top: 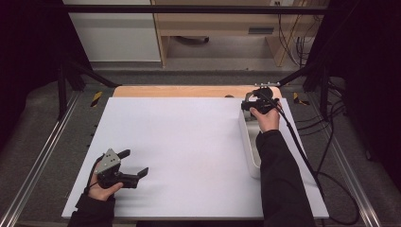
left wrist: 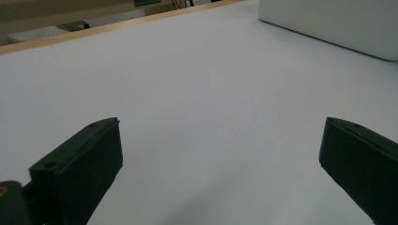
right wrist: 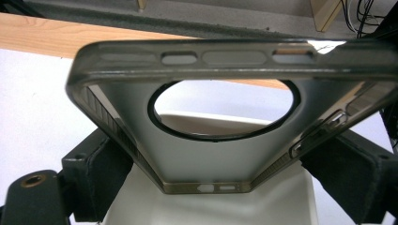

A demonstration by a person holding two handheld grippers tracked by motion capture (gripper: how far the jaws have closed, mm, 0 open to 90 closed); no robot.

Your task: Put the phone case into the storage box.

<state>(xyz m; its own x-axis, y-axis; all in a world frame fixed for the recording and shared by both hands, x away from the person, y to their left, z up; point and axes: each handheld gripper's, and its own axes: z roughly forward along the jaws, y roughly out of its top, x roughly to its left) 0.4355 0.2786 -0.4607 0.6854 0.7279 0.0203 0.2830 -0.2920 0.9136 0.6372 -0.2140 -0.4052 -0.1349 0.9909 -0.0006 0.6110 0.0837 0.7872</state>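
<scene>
A translucent grey phone case [right wrist: 187, 161] with a round cut-out is held level between the jaws of my right gripper [right wrist: 225, 164], which is shut on its two long edges. It hangs just above the far end of a white bin [right wrist: 211, 206]. In the high view my right gripper [top: 259, 100] is over the far end of that white bin [top: 249, 142] at the table's right. My left gripper [top: 136, 161] rests low at the near left of the white table [top: 189, 142], open, with nothing between its jaws [left wrist: 220, 140].
The long white bin [left wrist: 338, 23] lies along the right side of the table. A wooden strip [top: 189, 91] runs along the far edge. Black frame rails stand at both sides, and cables [top: 331, 189] trail off to the right.
</scene>
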